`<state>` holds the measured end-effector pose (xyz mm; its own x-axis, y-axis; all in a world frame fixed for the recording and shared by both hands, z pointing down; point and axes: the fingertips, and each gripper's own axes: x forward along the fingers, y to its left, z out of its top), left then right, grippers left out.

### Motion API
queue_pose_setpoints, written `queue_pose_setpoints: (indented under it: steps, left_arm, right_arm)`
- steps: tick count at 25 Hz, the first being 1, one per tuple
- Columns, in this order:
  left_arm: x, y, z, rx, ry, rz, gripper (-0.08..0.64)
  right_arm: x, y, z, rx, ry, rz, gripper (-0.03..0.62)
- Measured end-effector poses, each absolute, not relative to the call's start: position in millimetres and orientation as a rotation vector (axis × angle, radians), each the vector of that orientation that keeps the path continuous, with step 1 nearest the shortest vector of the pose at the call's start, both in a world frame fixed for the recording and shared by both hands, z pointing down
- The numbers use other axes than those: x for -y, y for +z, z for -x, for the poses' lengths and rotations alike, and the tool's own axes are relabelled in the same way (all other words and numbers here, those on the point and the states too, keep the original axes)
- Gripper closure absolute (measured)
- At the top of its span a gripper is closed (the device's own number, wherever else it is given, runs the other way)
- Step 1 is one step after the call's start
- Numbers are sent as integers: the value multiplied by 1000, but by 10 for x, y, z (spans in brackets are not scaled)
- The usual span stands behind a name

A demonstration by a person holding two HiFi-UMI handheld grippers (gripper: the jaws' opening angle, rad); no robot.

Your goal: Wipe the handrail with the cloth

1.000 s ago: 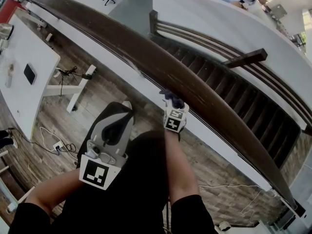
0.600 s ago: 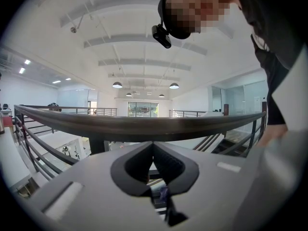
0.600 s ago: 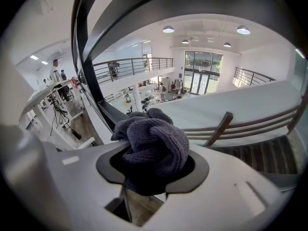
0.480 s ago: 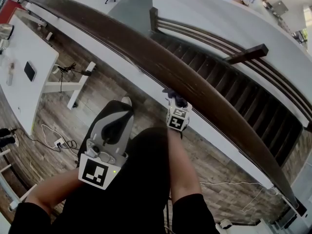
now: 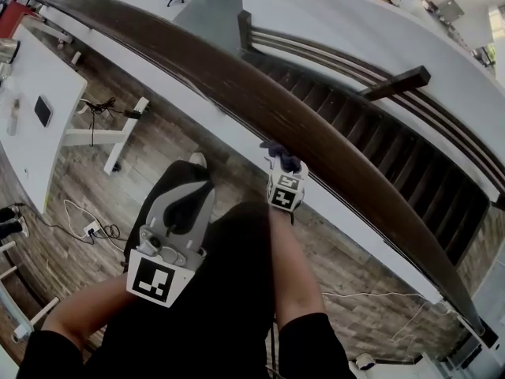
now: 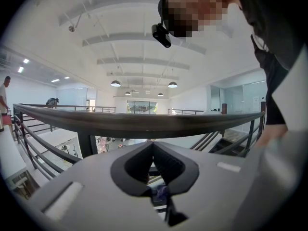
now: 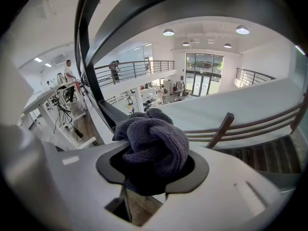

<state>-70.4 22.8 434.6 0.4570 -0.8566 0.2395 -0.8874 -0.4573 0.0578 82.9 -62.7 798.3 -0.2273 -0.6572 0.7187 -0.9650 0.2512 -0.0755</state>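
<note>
The handrail (image 5: 237, 85) is a broad dark wooden rail crossing the head view from upper left to lower right. My right gripper (image 5: 283, 169) is shut on a bunched dark grey cloth (image 5: 281, 155), which touches the rail's near edge. In the right gripper view the cloth (image 7: 155, 144) bulges out of the jaws, with the handrail's (image 7: 202, 4) dark underside arching overhead. My left gripper (image 5: 201, 188) hangs lower, to the left, apart from the rail. In its own view the left gripper (image 6: 153, 144) is shut on nothing, and the handrail (image 6: 144, 123) crosses just above the tips.
Beyond the rail a staircase (image 5: 379, 140) drops beside a white curved wall (image 5: 355, 30). A white desk (image 5: 55, 85) with a phone (image 5: 42, 110) stands at the left. Cables (image 5: 91, 229) lie on the wood floor. People stand far off by the balcony railing (image 7: 69, 73).
Almost nothing: the head camera drifts slightly, while the right gripper and cloth stay at the same spot on the rail's near edge. The left gripper holds still.
</note>
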Motion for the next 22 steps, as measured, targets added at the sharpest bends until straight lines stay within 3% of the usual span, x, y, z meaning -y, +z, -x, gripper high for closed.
queue_pose_setpoints:
  steps: [22]
  left_arm:
    - [-336,4359,375,1517,262,-2545,560]
  right_arm:
    - [458,7993,-1171,1959,750,-1492,419]
